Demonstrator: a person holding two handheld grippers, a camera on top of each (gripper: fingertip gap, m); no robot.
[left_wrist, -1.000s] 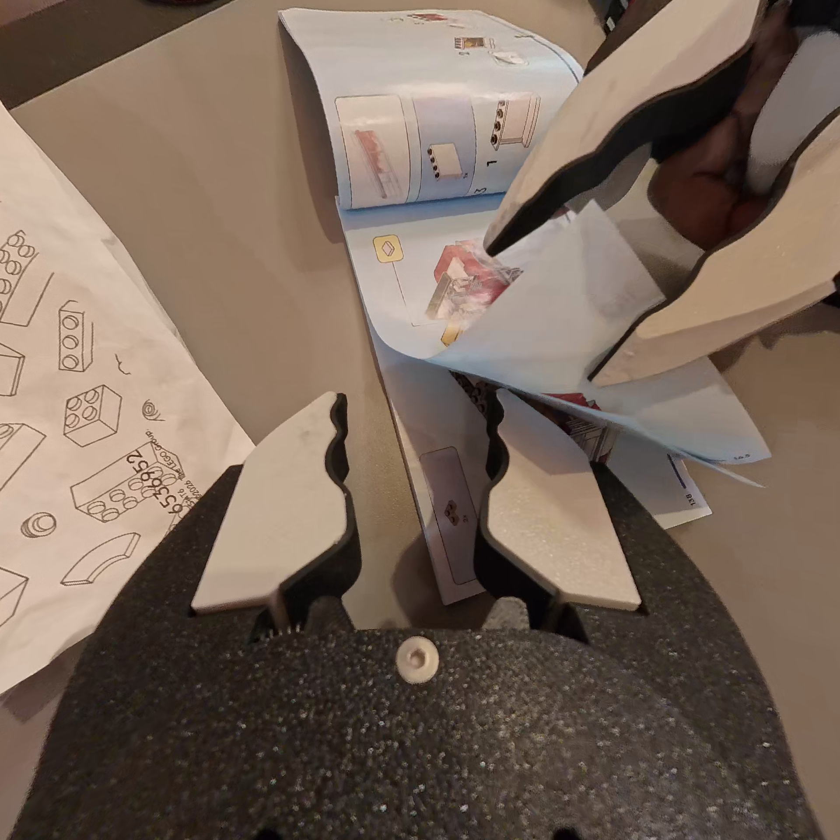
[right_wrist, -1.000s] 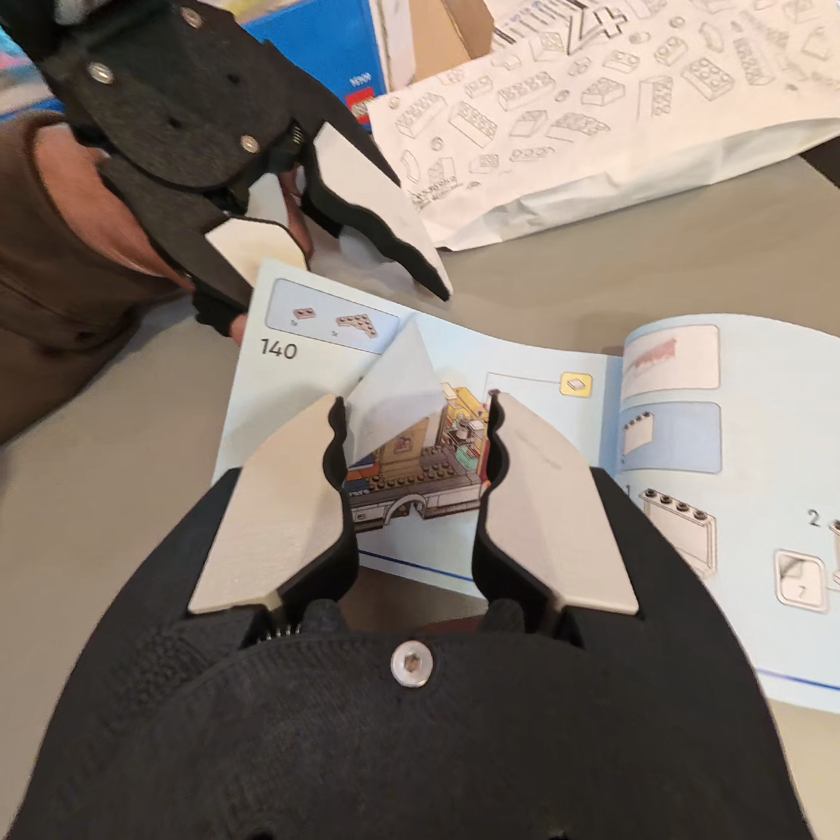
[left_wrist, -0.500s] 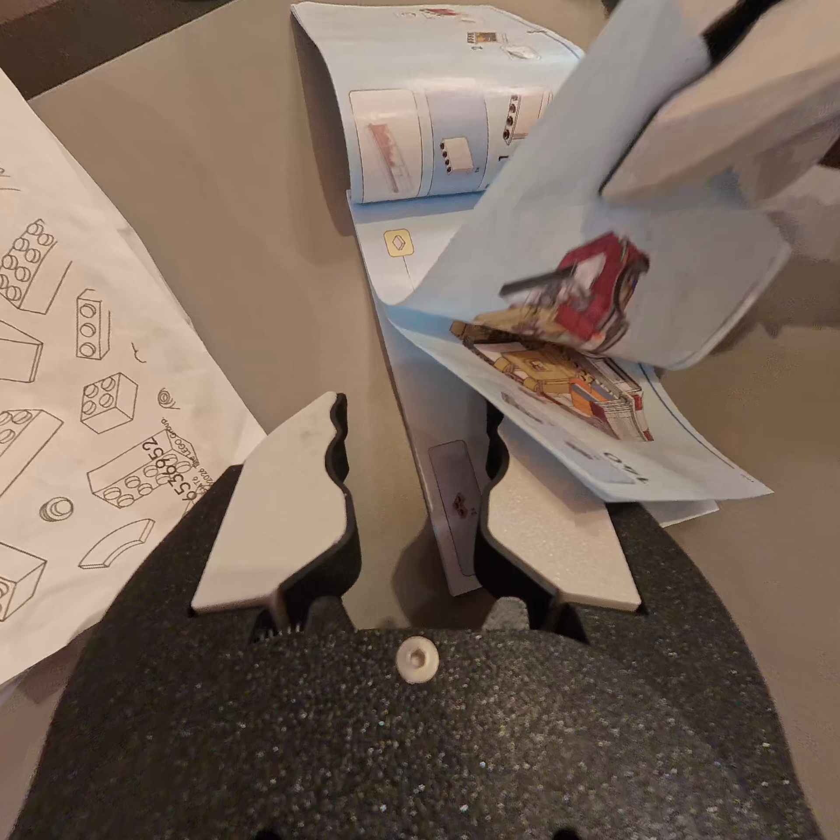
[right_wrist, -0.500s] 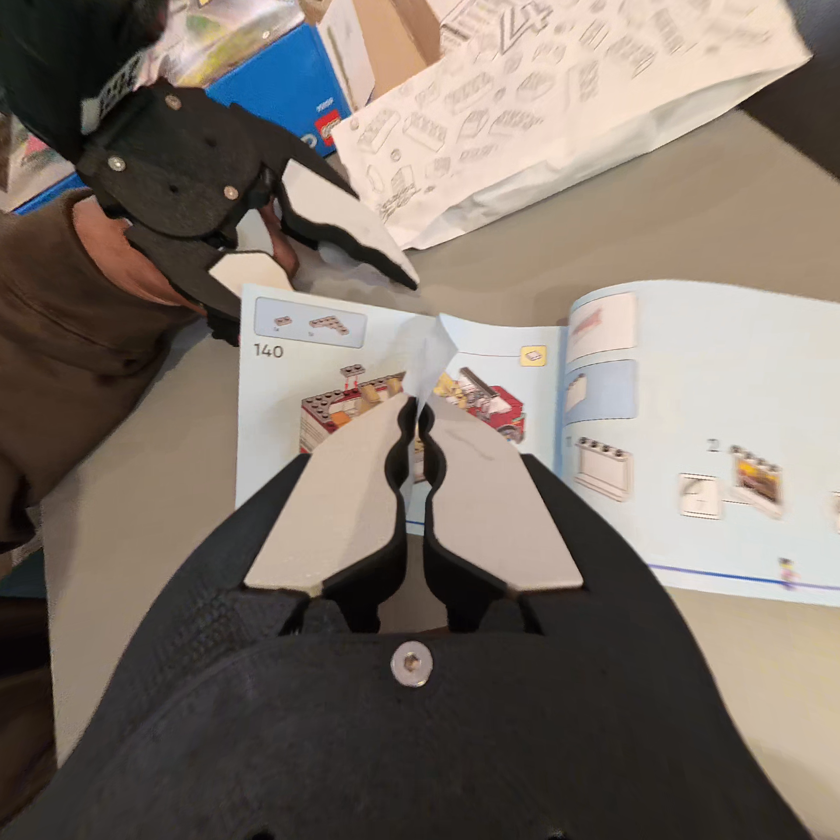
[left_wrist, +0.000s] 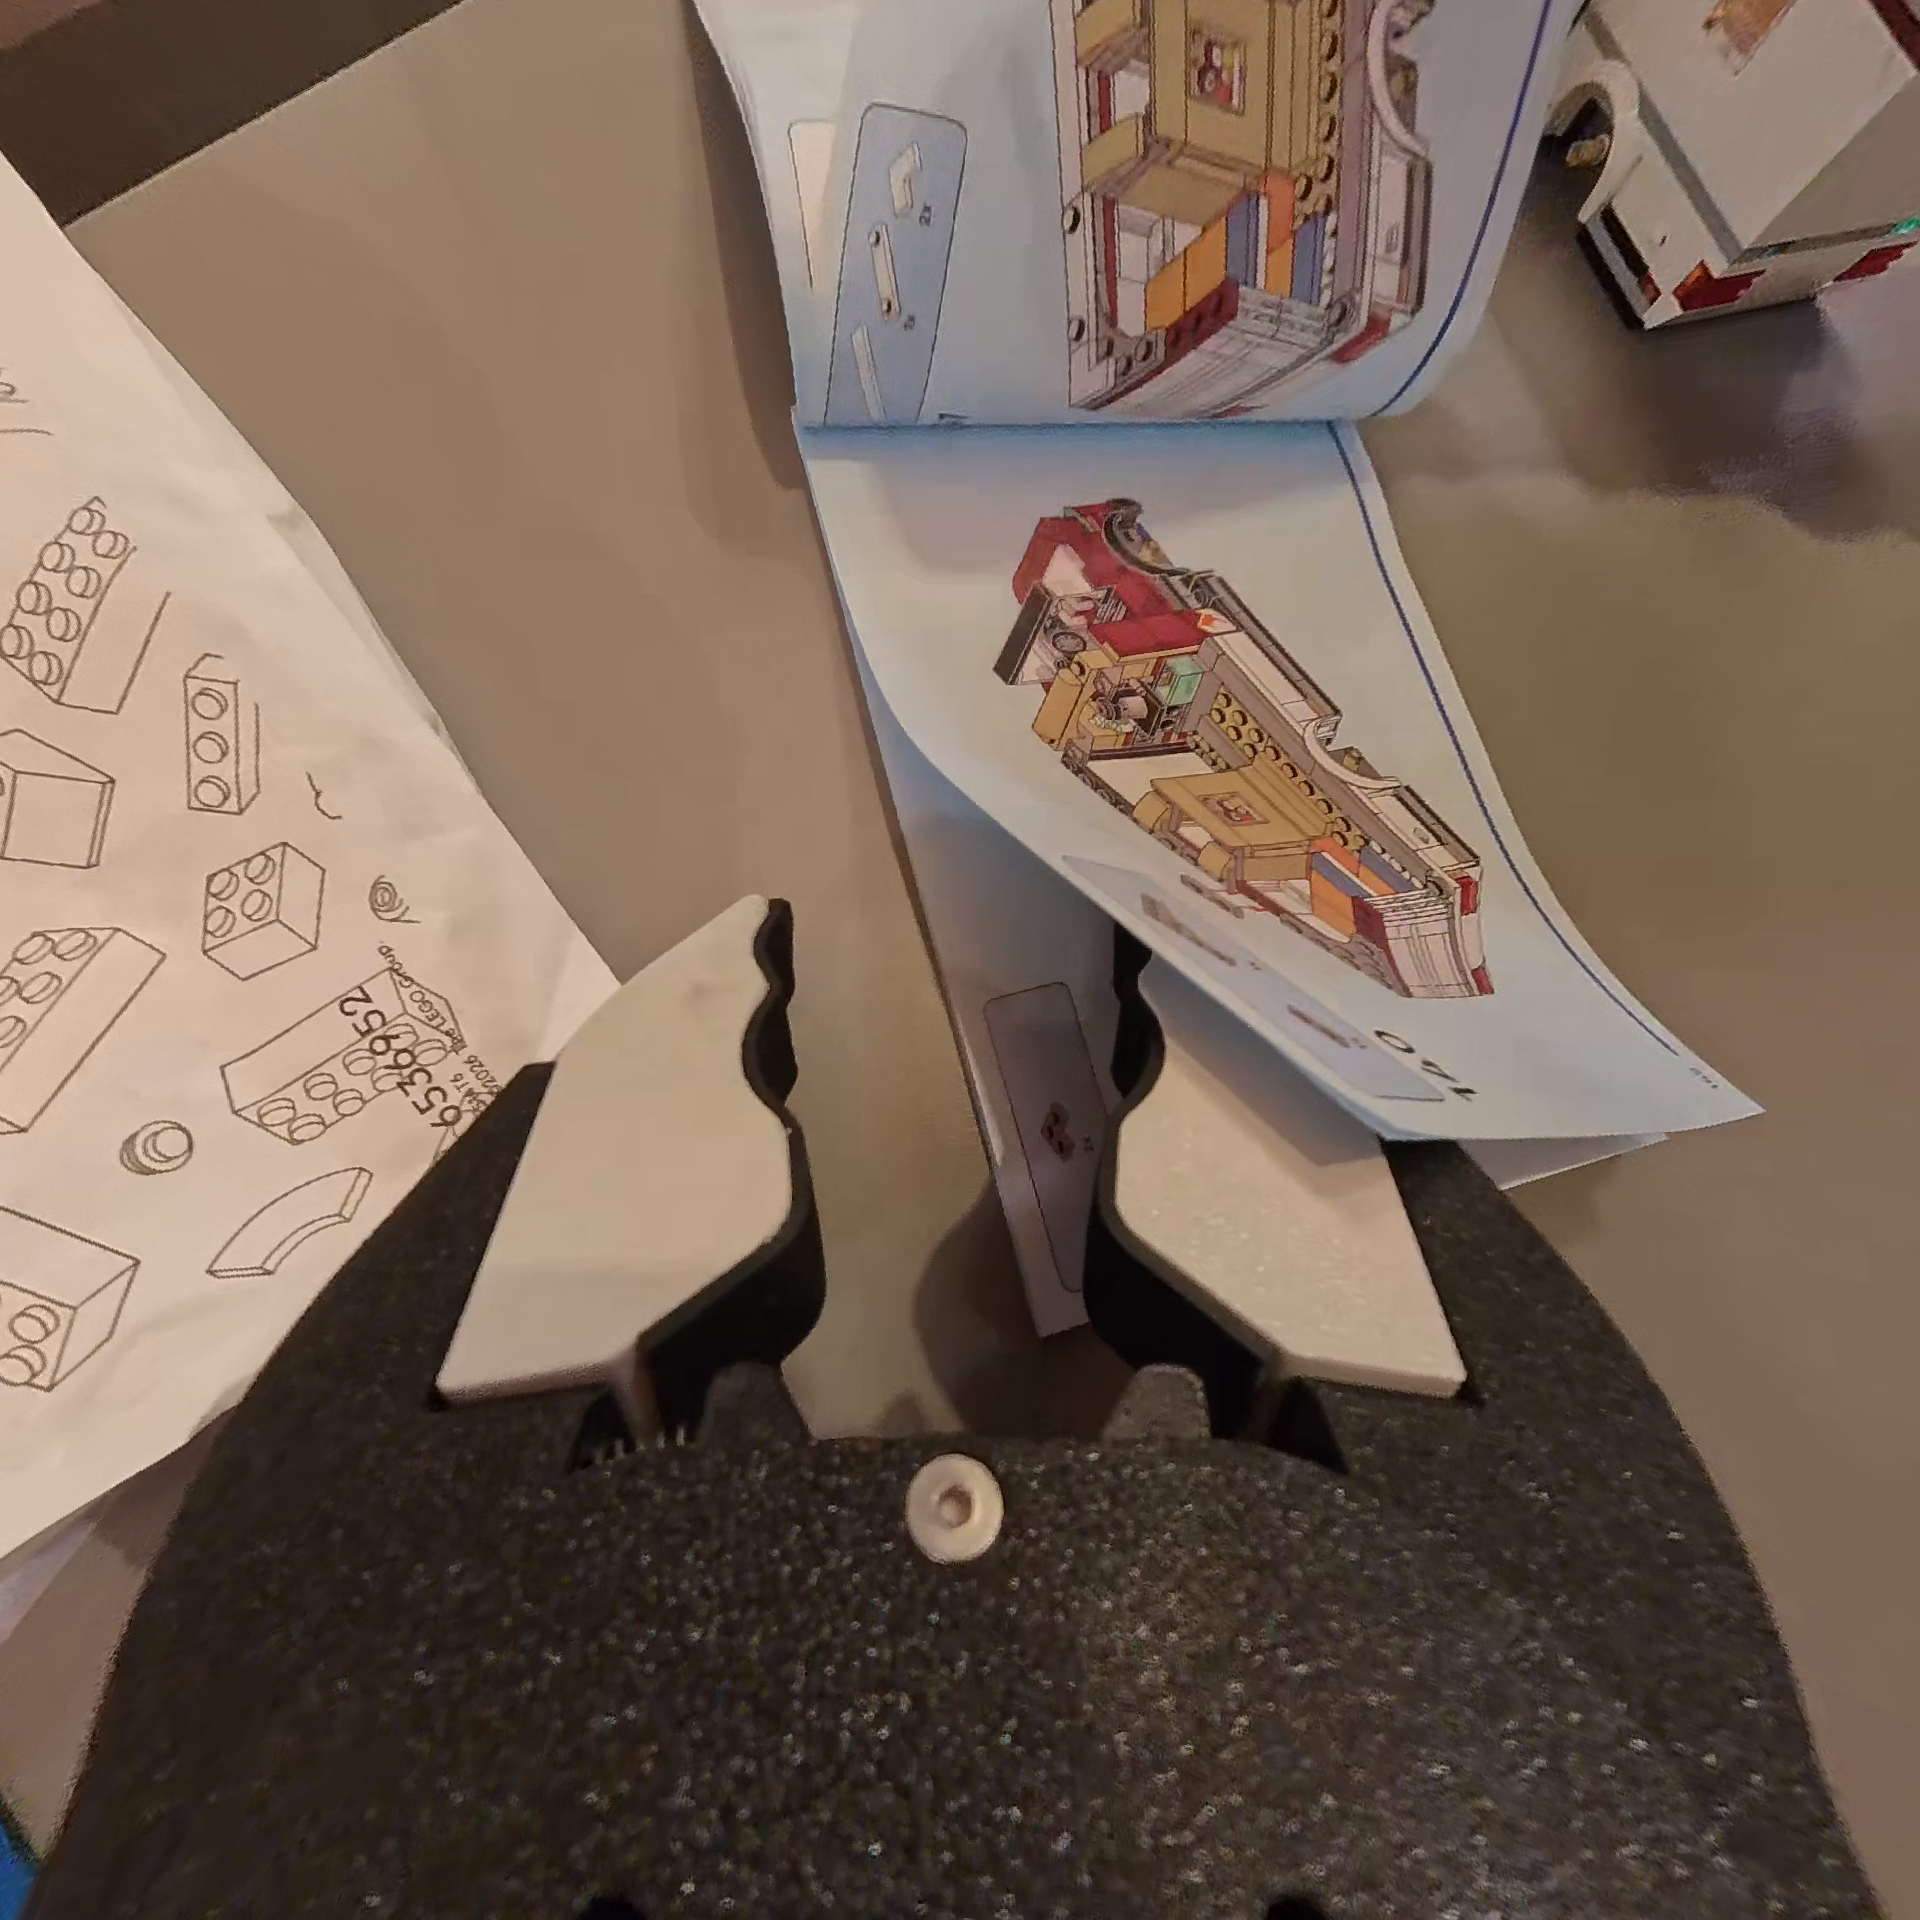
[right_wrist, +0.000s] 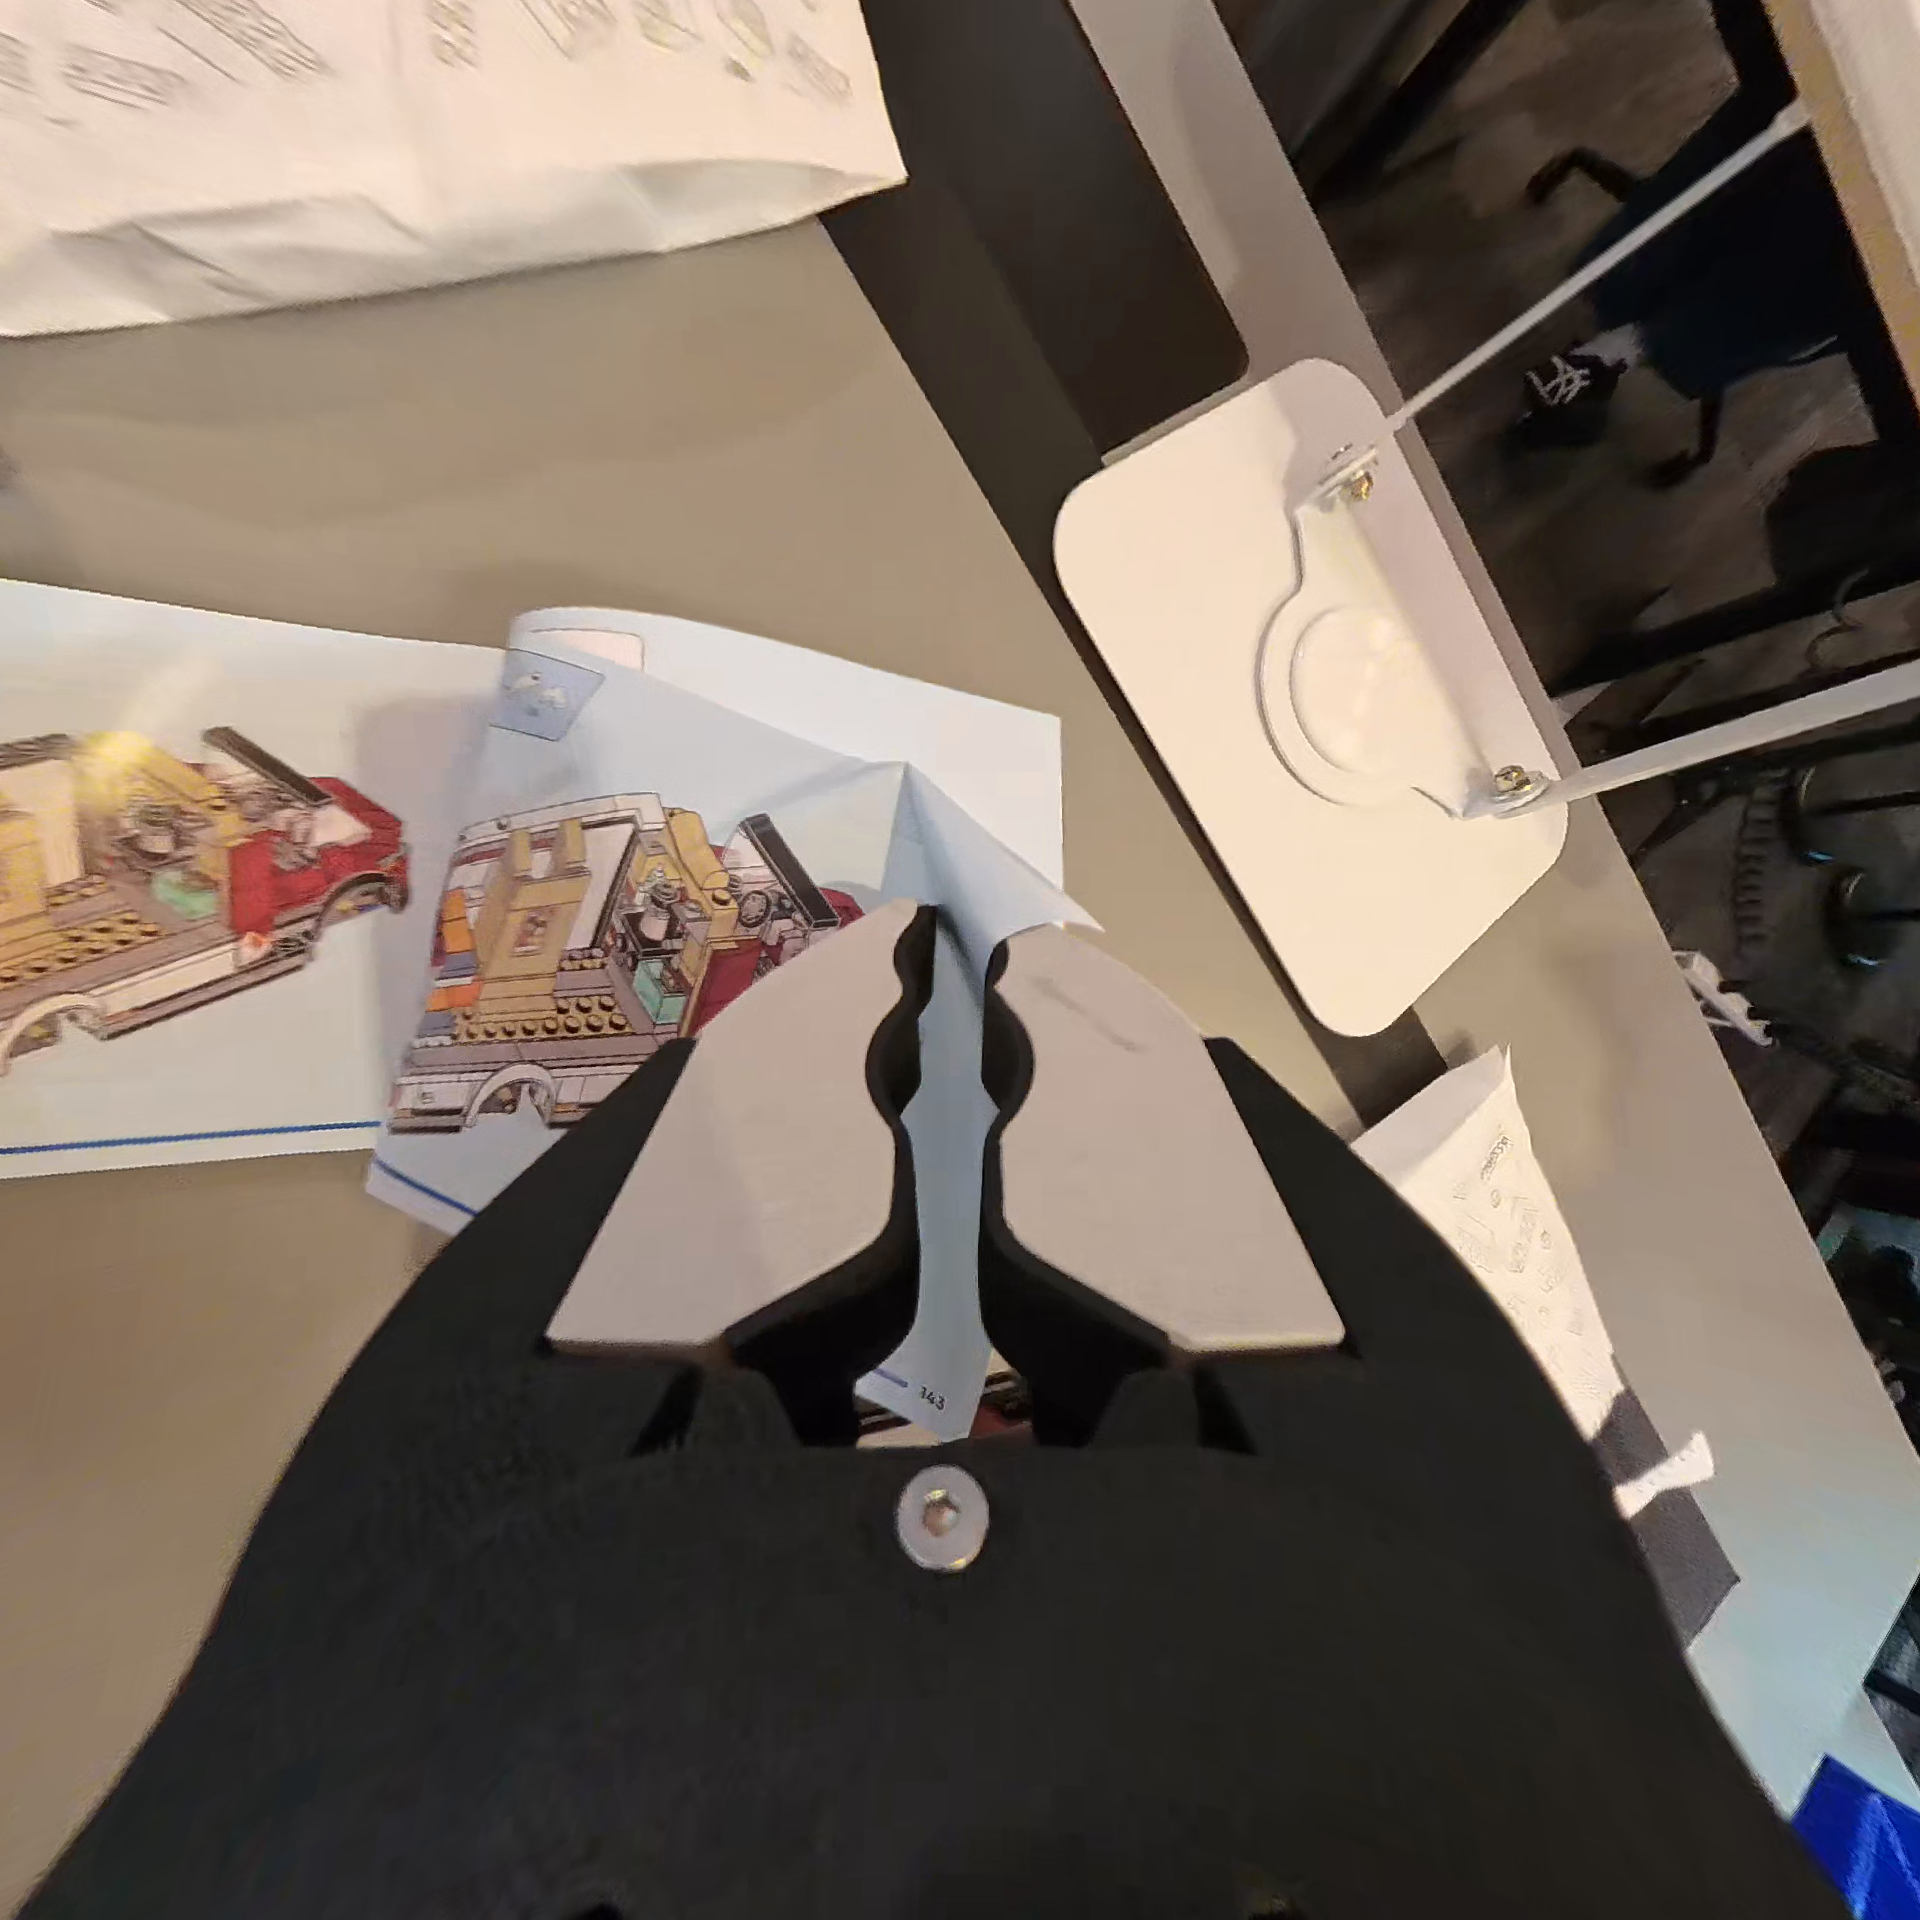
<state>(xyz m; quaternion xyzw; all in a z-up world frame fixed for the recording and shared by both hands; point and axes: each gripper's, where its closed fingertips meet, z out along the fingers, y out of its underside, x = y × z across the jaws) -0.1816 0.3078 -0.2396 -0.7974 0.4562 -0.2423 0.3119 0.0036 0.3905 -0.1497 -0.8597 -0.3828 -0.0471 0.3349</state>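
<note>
Left gripper (left_wrist: 951, 1023) sits low over the table (left_wrist: 499, 436) with its fingers spread wide and nothing between them but bare tabletop; the right-hand finger (left_wrist: 1247, 1226) lies under the drooping lower corner of the open instruction booklet (left_wrist: 1195, 748). Right gripper (right_wrist: 961, 951) has its fingers almost closed, a narrow slit between the tips, with a pale blue page corner (right_wrist: 977, 883) of the booklet rising into that slit; whether the pads pinch it I cannot tell. White paper printed with brick outlines (left_wrist: 208, 790) lies left. A white stand base (right_wrist: 1320, 727) sits at the table edge, dark room beyond.
</note>
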